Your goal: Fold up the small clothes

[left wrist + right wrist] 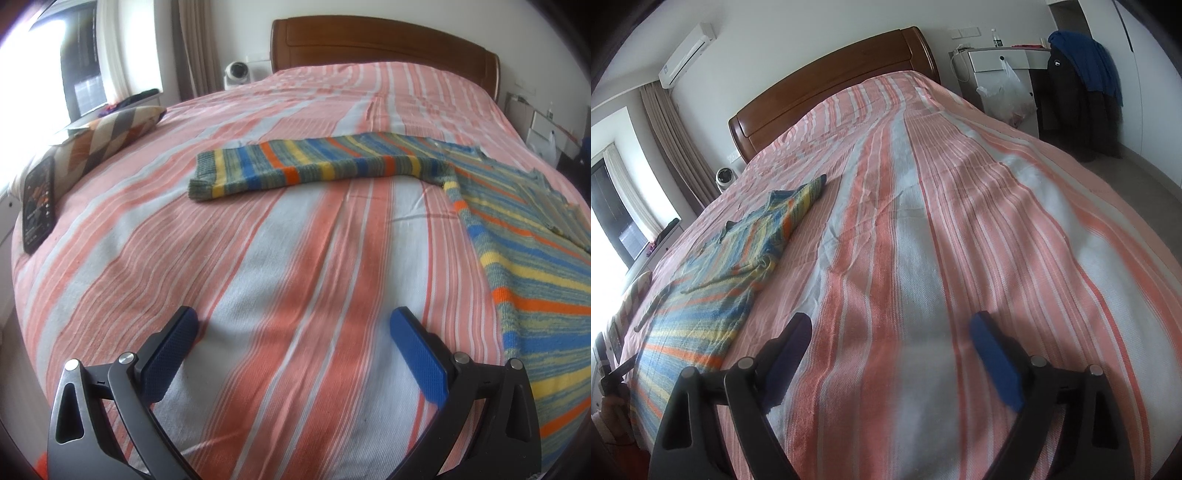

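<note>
- In the left wrist view, the left hand-held gripper (293, 334) stood wide open above the bed (280, 266), and nothing was between its two blue pads (419, 356); only the striped bedcover showed in the gap.
- The striped sweater (517, 229) lay flat on the bed, at the right side of this view, well ahead of the pads and not touching them.
- One sleeve (295, 166) of the sweater stretched out to the left across the bedcover, with its cuff lying flat at the far left end.
- A phone (38, 203) with a lit screen leaned at the left edge of the bed, against a patterned cushion (110, 134).
- Behind the bed stood a brown wooden headboard (384, 44), and a small white round device (238, 72) was beside it, near the curtain.
- In the right wrist view, the right hand-held gripper (890, 343) was also wide open and empty, with bare bedcover between its pads; it hung low over the near part of the bed.
- The sweater lay to the left of this gripper, near the left finger (786, 354) but apart from it, I believe; the lower hem was closest.
- Its far sleeve (809, 192) was folded in over the body and pointed toward the headboard.
- At the right of the bed stood a white cabinet (997, 62) with a plastic bag (1004, 92) hanging on it, and dark clothes (1082, 74) hung next to it.
- An air conditioner (687, 55) was on the wall above the curtain.
</note>
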Tool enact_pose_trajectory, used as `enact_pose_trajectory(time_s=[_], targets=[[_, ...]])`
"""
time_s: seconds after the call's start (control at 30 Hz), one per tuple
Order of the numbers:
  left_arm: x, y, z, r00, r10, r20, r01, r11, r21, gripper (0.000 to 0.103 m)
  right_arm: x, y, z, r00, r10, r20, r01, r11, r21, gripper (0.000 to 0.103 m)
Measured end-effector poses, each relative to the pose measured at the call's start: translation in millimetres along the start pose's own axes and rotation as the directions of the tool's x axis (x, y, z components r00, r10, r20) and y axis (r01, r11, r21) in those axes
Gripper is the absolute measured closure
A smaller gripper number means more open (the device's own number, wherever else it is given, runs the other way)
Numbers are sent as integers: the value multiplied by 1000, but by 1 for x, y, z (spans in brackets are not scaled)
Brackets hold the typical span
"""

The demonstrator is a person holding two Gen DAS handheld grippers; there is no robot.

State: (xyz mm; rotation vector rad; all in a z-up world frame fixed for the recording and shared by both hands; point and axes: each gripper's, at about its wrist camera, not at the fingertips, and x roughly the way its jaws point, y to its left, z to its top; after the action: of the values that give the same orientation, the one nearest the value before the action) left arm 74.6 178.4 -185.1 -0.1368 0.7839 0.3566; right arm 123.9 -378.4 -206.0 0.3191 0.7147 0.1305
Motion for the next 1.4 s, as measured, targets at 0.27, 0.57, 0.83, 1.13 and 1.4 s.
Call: enact_pose_trajectory(time_s=[0.27, 0.57, 0.83, 1.13, 1.4], targets=[[0, 0, 0, 1000, 0, 0, 0, 1000, 1, 0, 0, 0, 0, 1000, 0, 0, 0, 1000, 0, 15], [0, -1, -1, 1000, -1, -3, 1, 1000, 2, 0, 0, 0, 0, 1000, 0, 1, 0, 1000, 0, 16], [0, 1, 1, 1000, -12, -19, 12, 1000, 0, 0, 0, 0, 0, 1000, 0, 1, 0, 1000, 0, 15], [-14, -1, 9, 992, -83, -97, 86, 996, 31, 1, 0, 0, 0, 1000, 0, 1, 0, 1000, -1, 16], [-33, 64, 81, 967, -246, -72, 237, 964, -120, 1, 0, 0, 0, 1000, 1, 2, -1, 1000, -1, 15]])
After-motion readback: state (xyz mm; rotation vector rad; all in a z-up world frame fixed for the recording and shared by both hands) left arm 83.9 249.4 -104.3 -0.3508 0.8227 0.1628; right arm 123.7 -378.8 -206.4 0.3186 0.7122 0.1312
